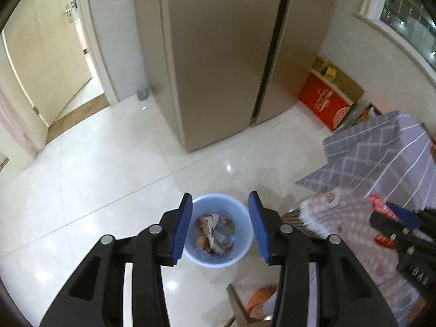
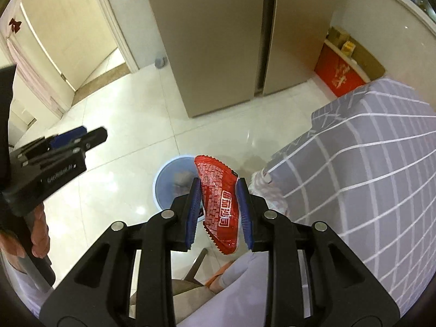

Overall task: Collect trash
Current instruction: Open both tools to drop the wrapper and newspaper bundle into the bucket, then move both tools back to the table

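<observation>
The left tool hangs apart and empty over the blue bin, while the right tool clamps a red wrapper above it, likely for dropping.

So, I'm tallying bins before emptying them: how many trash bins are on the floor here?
1. The light blue trash bin stands on the white tiled floor before the fridge, already holding crumpled wrappers. Others could be hidden behind the checked cloth.

Glossy white tile floor — blue bin, fridge, red box.
</observation>
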